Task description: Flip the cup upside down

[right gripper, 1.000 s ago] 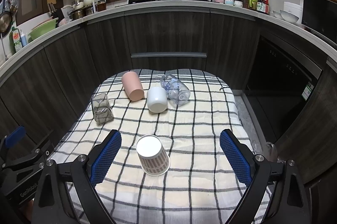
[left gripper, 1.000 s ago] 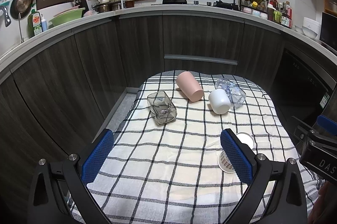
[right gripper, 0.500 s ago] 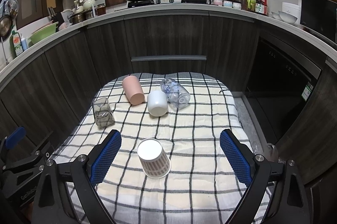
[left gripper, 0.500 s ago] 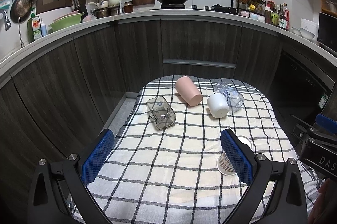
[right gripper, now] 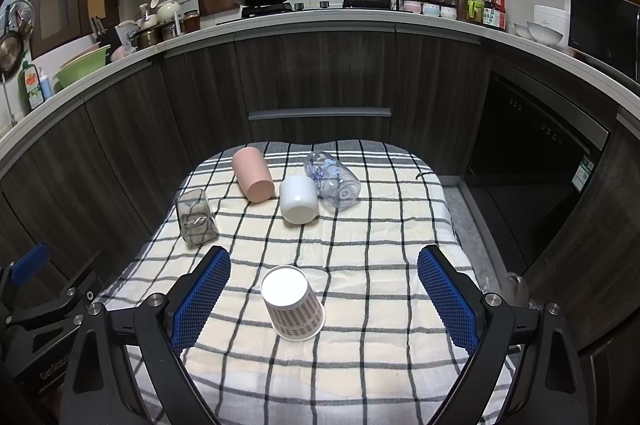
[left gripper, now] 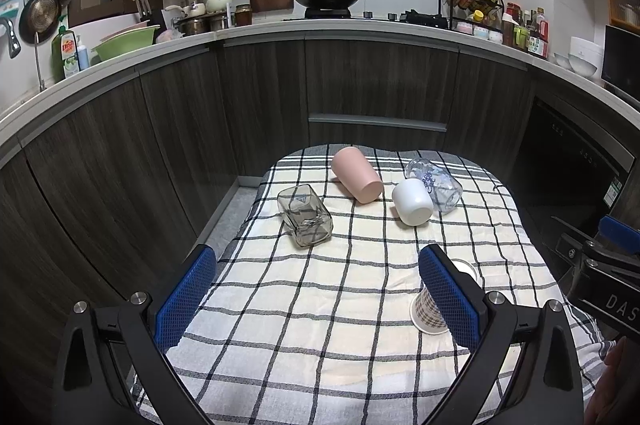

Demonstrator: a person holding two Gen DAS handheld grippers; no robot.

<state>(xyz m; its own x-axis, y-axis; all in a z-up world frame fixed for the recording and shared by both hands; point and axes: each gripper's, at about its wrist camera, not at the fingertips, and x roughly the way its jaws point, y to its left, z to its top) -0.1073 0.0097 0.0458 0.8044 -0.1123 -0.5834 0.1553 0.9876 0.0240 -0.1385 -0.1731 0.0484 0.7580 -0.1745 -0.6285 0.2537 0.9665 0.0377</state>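
Both hand-held grippers have pulled back and risen slightly – cups sit lower and smaller in each view than a second ago. Paper cup (right gripper: 292, 303) already stands upside down on the checked cloth (right gripper: 376, 241) over the tabletop, base up, long axis near vertical. It lies just ahead of the right hand-held gripper (right gripper: 323, 299), left of centre between wide-open, empty jaws. Left hand-held gripper (left gripper: 320, 299) also wide open, holding nothing – the cup peeks past its right finger. Right hand is nearer. Pink cup (right gripper: 253, 175), white cup (right gripper: 299, 199) and two glasses lie on their sides farther back.
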